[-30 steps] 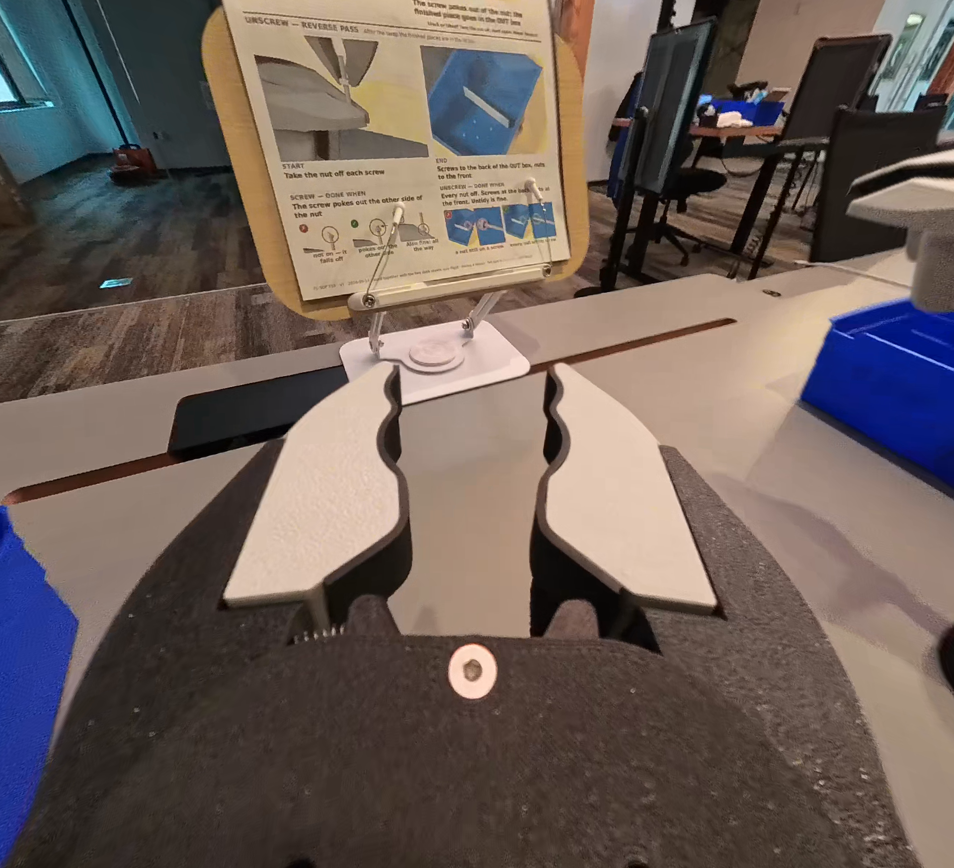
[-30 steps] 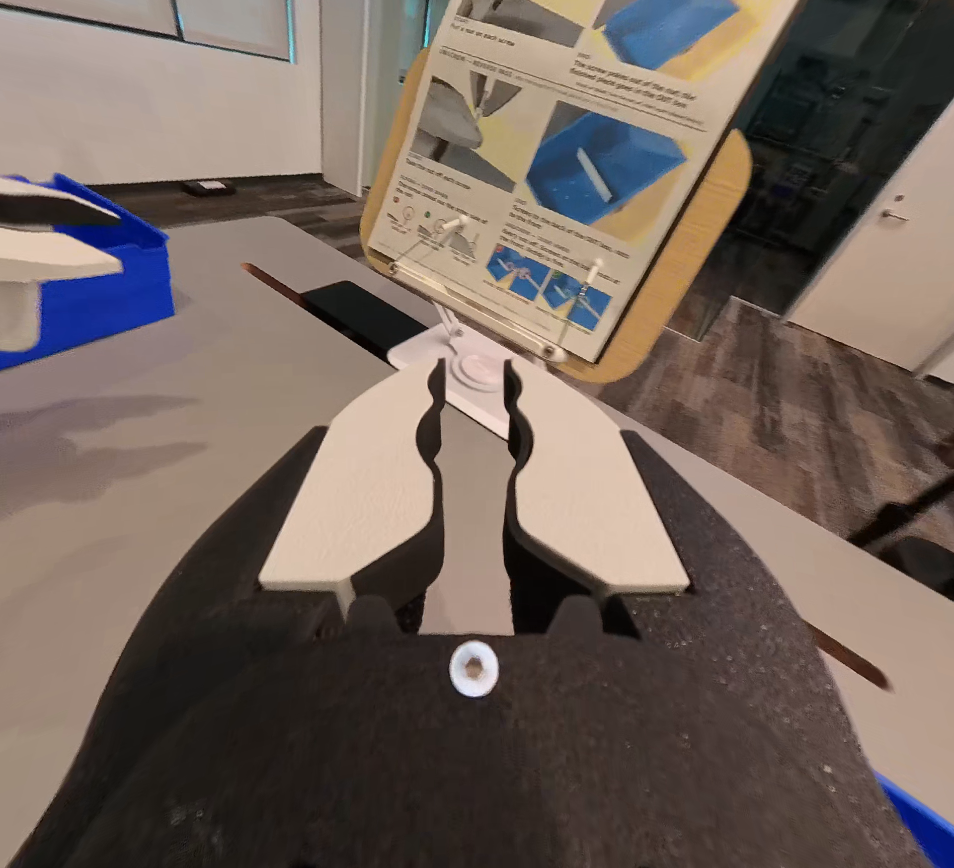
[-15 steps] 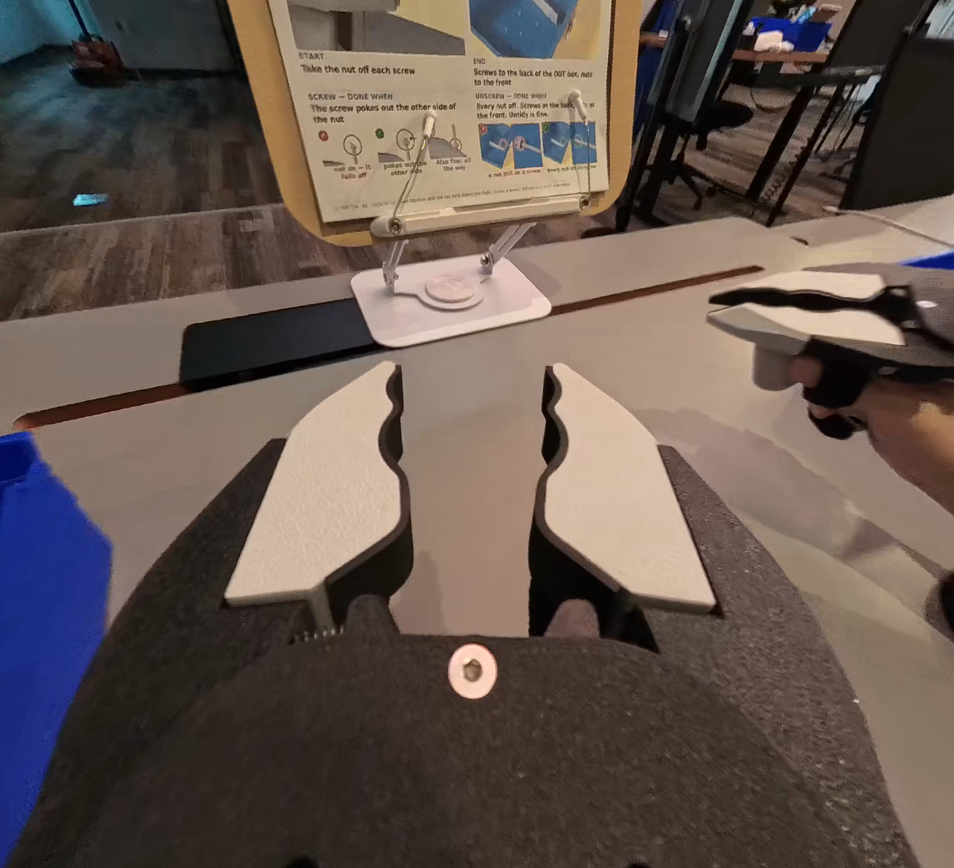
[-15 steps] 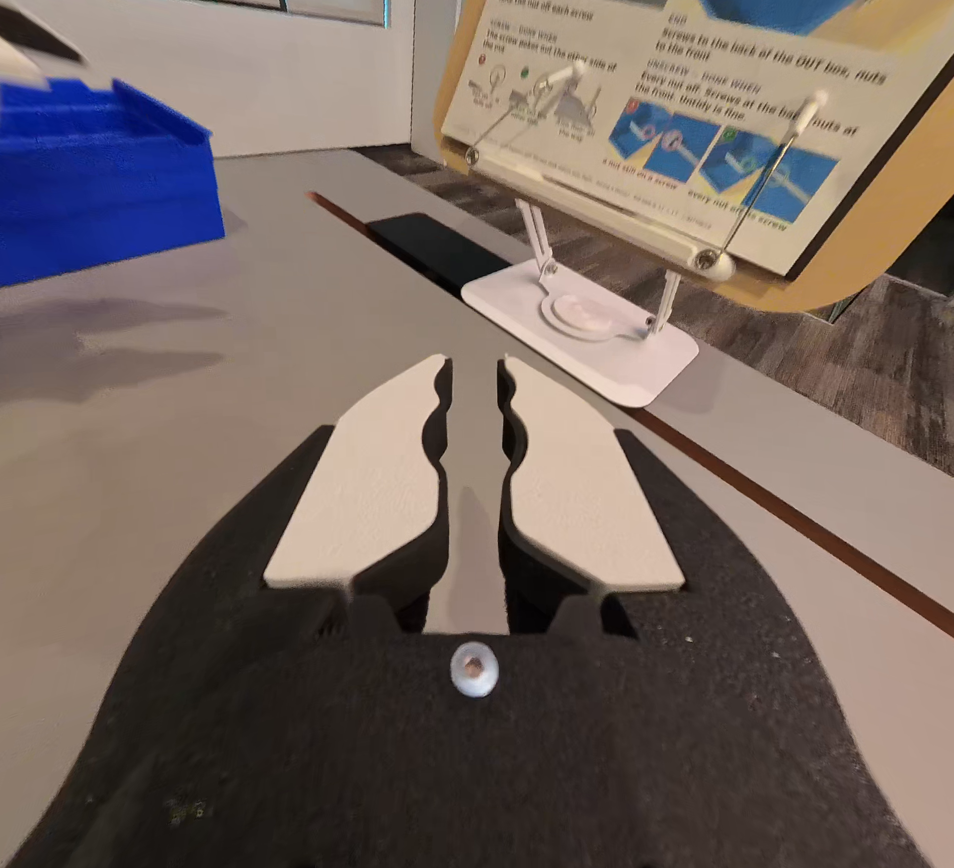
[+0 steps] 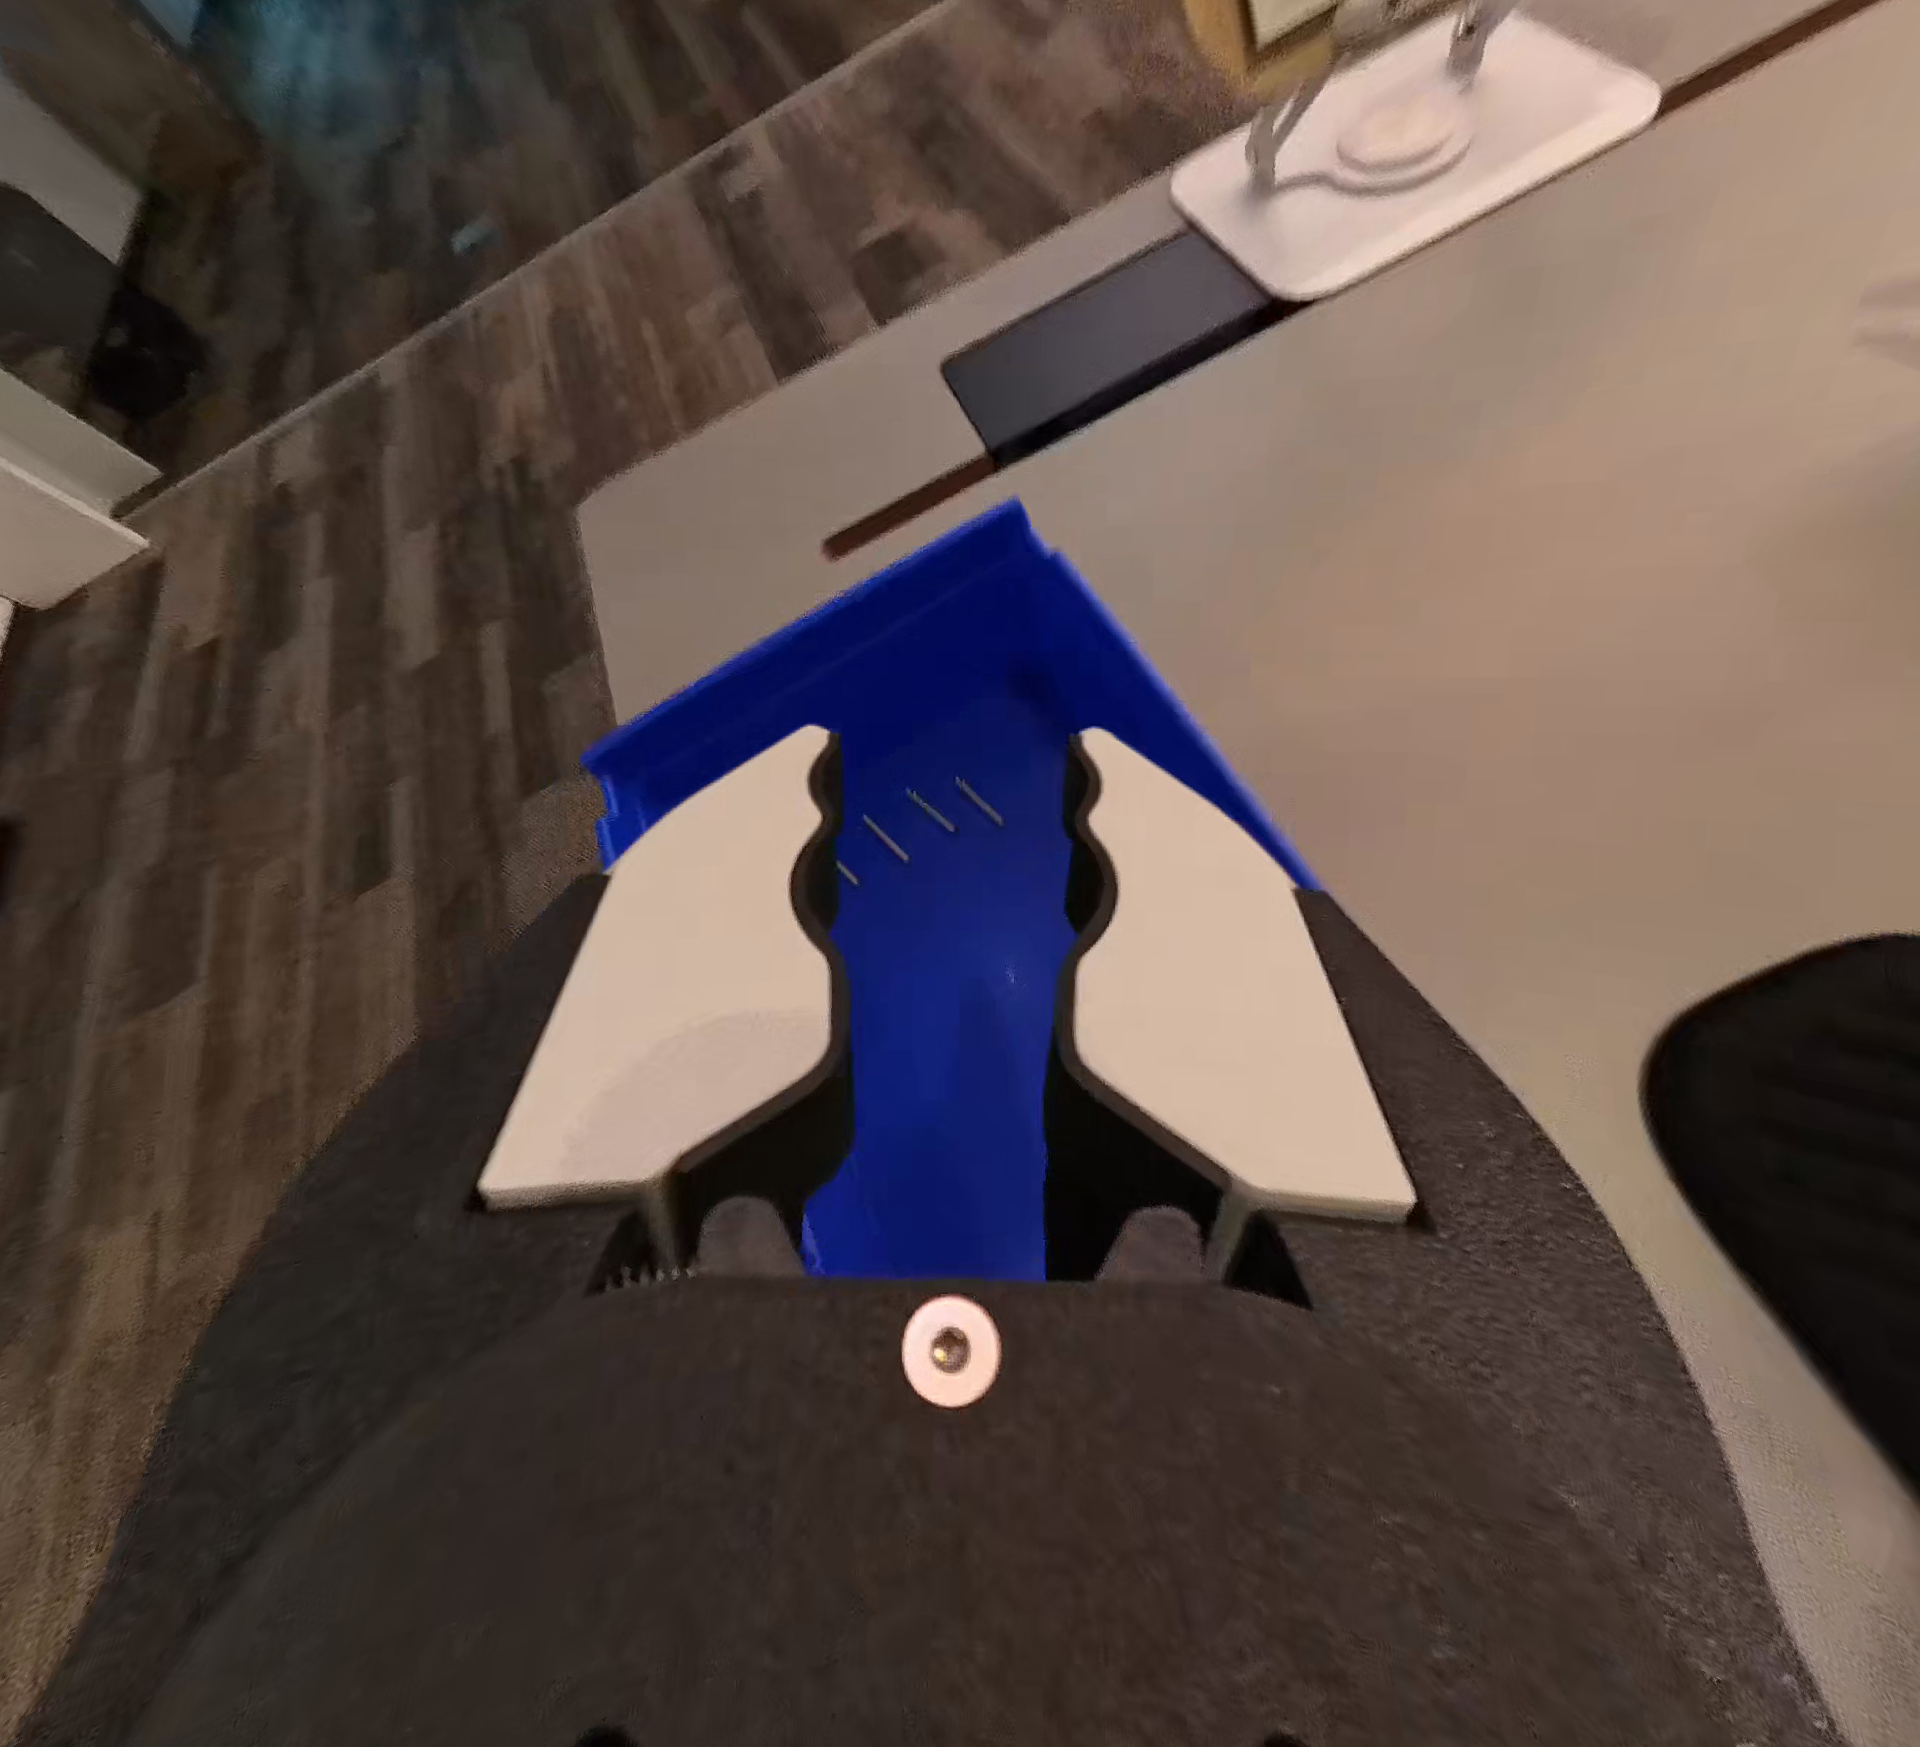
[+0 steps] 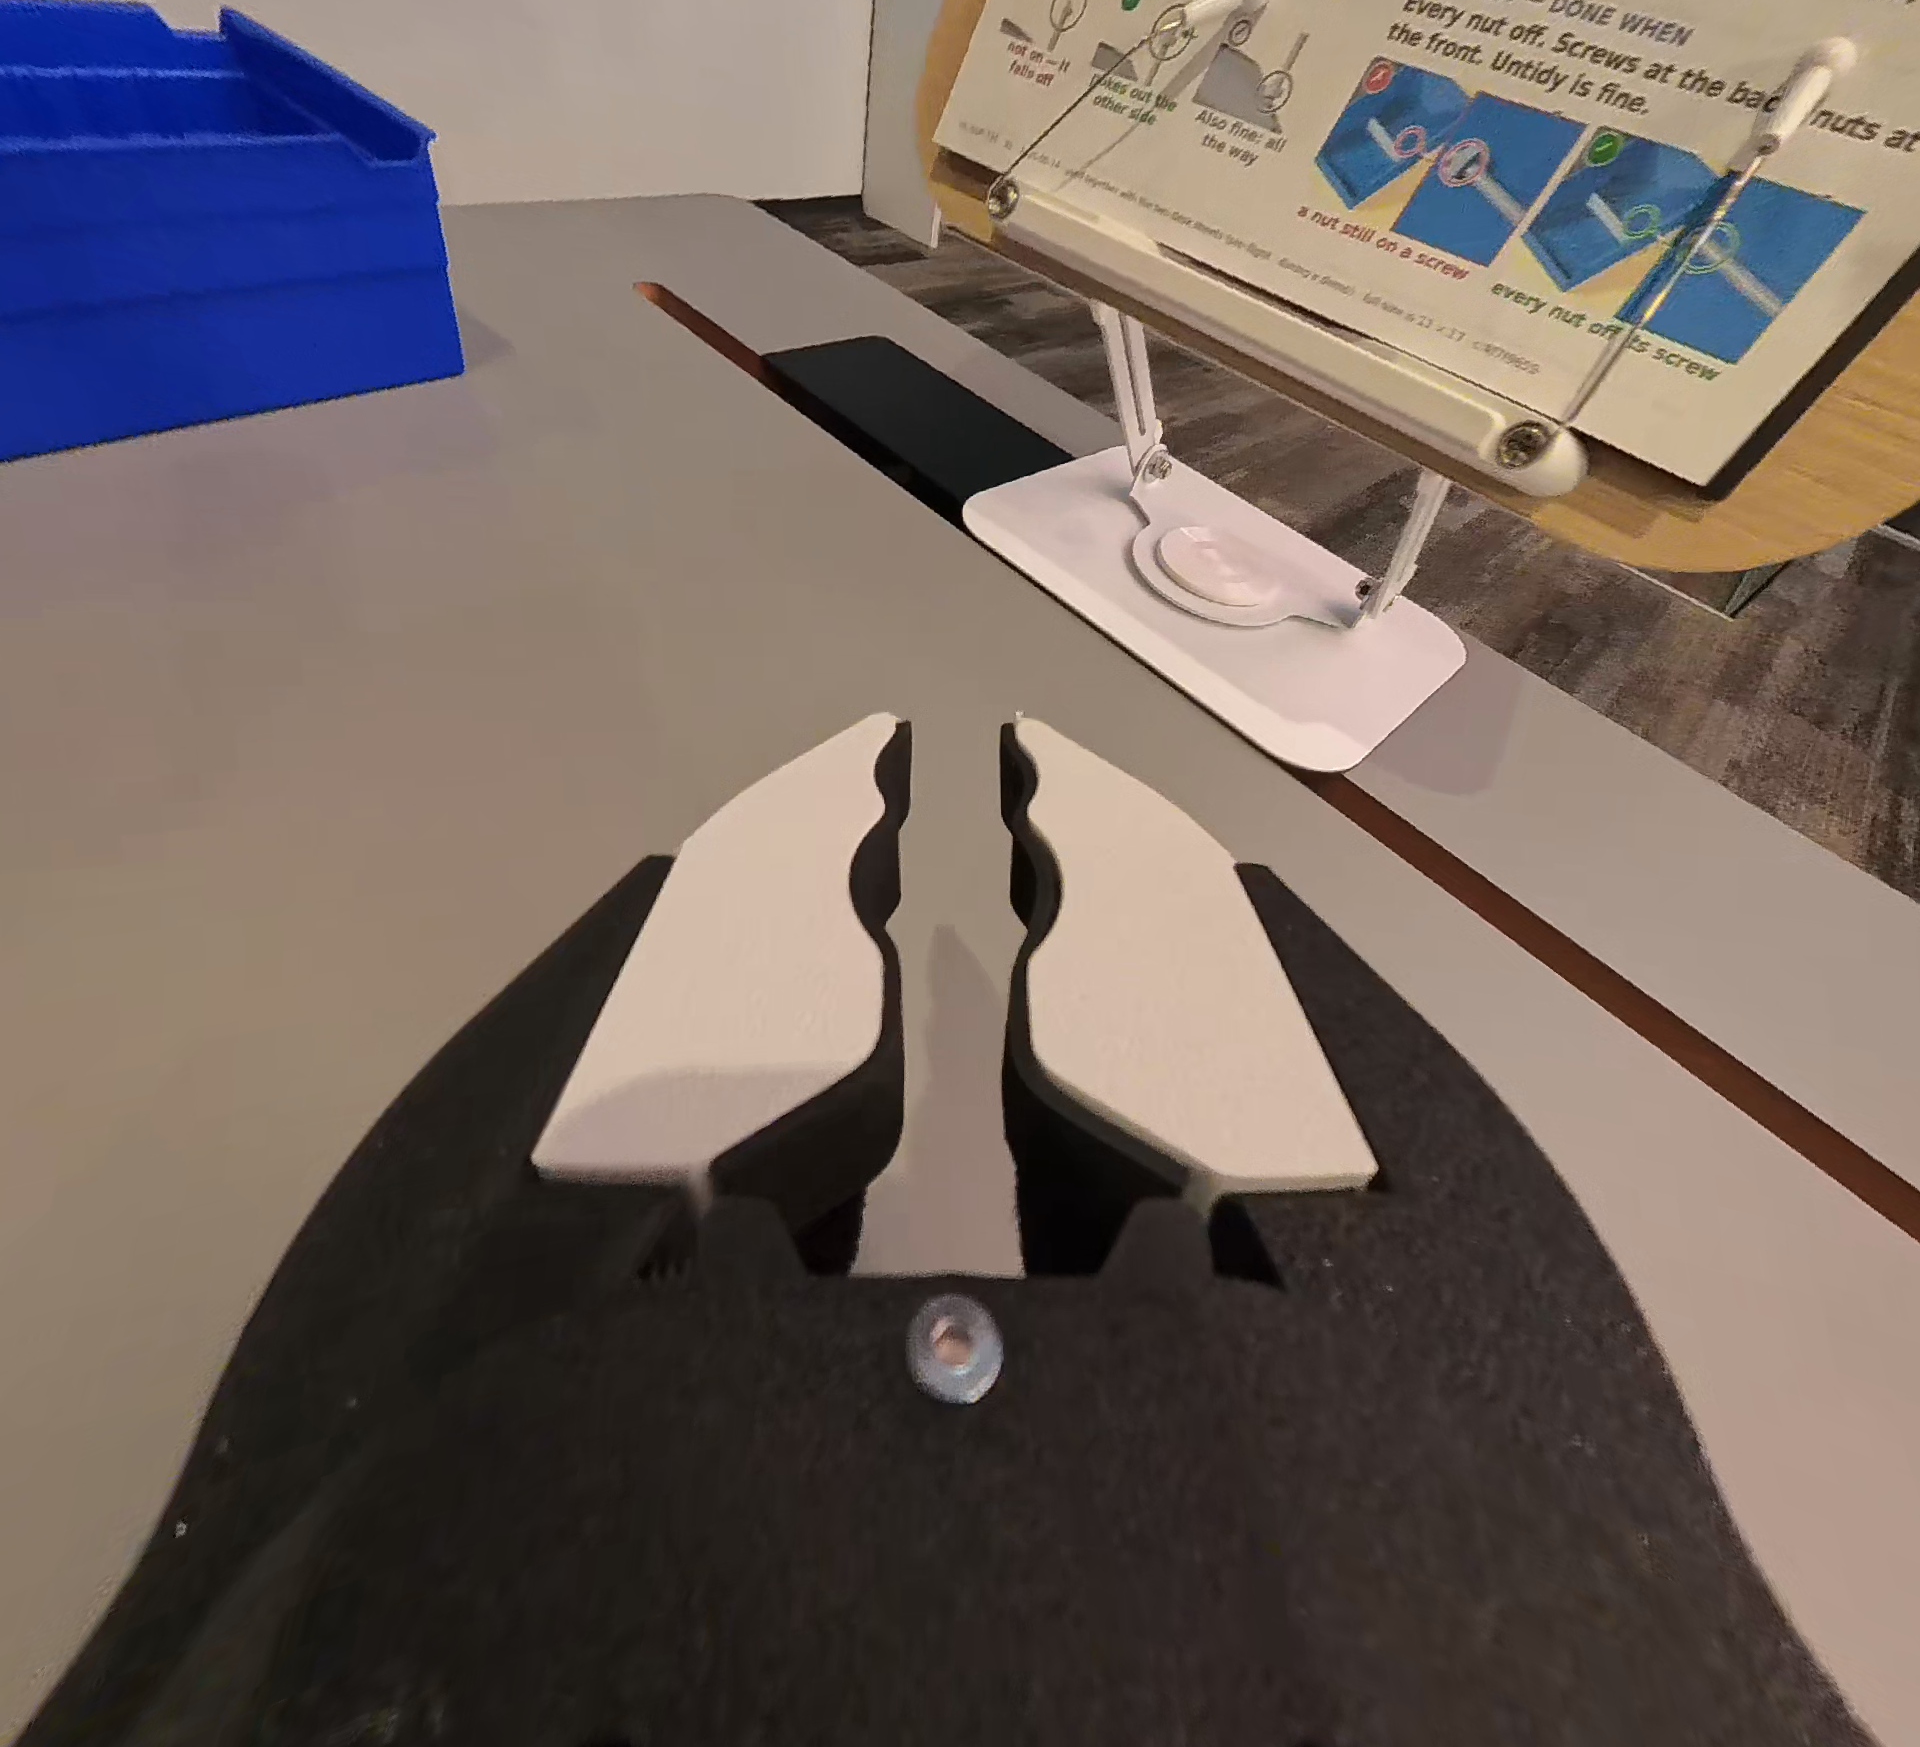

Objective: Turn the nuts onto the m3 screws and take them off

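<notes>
left gripper (image 5: 951, 752) fingers apart over blue bin (image 5: 935, 658) | screws (image 5: 925, 814), seemingly, inside

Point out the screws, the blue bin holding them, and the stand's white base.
screws (image 5: 886, 838): left wrist view, on one thin shaft.
blue bin (image 5: 935, 617): left wrist view, on its far wall.
white base (image 6: 1299, 689): right wrist view, on its bare flat plate.

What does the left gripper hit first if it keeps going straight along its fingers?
Probably the floor of the blue bin, near the thin screws lying there. The left gripper is open and empty; depth is unclear.
</notes>
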The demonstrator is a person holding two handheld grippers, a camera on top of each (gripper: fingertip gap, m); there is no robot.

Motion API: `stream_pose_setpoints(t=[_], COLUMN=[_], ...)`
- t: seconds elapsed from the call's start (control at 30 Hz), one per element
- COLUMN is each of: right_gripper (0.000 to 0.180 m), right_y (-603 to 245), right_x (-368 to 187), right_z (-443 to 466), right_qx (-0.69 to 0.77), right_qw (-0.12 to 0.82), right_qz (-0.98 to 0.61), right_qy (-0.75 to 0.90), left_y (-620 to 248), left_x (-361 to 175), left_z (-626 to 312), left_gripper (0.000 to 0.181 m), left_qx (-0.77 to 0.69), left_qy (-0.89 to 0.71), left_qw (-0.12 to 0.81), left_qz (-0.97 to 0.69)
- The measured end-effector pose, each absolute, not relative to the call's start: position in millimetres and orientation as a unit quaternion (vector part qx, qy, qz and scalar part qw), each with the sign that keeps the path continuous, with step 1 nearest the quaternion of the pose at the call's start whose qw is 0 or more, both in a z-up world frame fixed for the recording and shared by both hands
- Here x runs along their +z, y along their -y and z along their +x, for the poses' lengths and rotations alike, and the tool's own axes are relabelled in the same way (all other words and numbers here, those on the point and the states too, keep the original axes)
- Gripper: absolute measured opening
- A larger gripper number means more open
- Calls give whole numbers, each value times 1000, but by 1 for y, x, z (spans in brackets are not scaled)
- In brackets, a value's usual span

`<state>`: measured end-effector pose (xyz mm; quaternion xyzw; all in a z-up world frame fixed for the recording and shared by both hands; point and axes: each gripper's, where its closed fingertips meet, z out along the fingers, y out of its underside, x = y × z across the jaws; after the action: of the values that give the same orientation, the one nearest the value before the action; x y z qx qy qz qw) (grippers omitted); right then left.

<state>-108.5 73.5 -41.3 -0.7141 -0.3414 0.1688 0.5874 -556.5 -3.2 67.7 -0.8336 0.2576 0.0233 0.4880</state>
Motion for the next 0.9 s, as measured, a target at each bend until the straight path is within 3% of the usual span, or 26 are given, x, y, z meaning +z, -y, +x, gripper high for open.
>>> stream_pose_setpoints(t=[0.43,0.73,0.9], right_gripper=[16,18,19], right_y=[-74,-75,-73], right_x=[-43,-53,-58], right_z=[-97,-94,-95], right_qx=[170,175,160], right_qw=[596,581,573], right_qz=[-707,-717,-718], right_qy=[340,342,360], left_y=[-42,-63,-69], left_x=[-48,-89,-87], left_z=[-567,-564,-548], left_gripper=[30,24,25], left_qx=[-113,-185,-303], left_qy=[-159,-55,22], left_qw=[342,222,149], left_qz=[-919,-956,-941])
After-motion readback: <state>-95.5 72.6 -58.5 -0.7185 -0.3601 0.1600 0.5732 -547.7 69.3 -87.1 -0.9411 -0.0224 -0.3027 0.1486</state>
